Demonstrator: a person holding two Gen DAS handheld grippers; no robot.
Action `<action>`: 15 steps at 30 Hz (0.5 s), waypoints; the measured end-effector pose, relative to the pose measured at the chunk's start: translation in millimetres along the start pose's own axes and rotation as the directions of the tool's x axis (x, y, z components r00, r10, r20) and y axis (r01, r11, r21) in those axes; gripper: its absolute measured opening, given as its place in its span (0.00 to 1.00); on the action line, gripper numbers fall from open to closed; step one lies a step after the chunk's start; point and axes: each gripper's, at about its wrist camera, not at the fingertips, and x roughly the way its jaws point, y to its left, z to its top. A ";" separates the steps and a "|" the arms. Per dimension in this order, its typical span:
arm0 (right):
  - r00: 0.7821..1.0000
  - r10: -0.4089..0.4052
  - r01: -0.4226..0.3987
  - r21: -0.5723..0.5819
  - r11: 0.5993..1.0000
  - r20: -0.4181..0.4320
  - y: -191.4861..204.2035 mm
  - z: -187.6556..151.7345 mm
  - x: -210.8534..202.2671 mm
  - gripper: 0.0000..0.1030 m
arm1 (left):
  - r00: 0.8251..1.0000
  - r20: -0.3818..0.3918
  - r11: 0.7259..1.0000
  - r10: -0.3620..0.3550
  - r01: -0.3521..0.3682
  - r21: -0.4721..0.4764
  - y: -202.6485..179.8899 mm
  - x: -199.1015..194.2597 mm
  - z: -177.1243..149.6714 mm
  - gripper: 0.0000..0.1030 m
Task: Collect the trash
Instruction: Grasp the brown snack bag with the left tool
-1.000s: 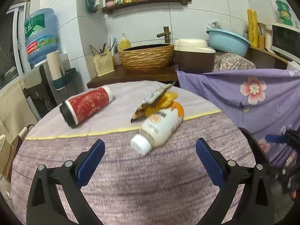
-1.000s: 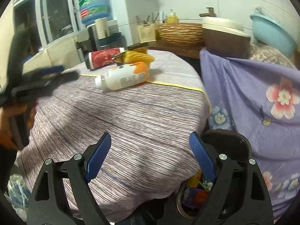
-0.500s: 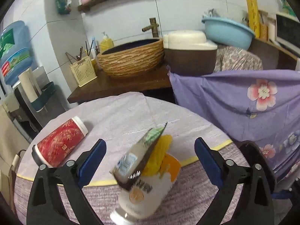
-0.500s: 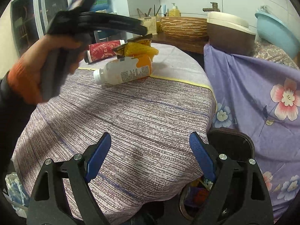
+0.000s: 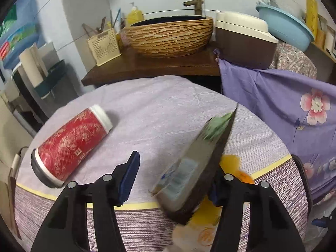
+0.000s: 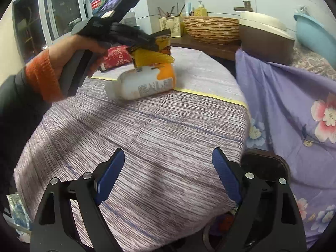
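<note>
My left gripper is open, its fingers on either side of a crumpled snack wrapper that rests on a white and orange bottle lying on the round table. A red cup lies on its side to the left. In the right wrist view the left gripper reaches over the yellow wrapper and the bottle. My right gripper is open and empty over the table's near edge.
A dark trash bin with some rubbish in it stands below the table's right edge. A purple flowered cloth hangs to the right. A wooden counter with a woven basin is behind the table.
My left gripper has moved forward and down over the wrapper and bottle, and its fingers have closed in somewhat around the wrapper. The right gripper has hardly moved.
</note>
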 end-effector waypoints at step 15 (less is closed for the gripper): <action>0.986 0.167 -0.167 0.167 0.972 0.013 -1.8 62.6 42.5 0.82 | 0.998 0.056 1.000 -0.003 0.002 0.017 24.5 -6.4 -24.6 0.09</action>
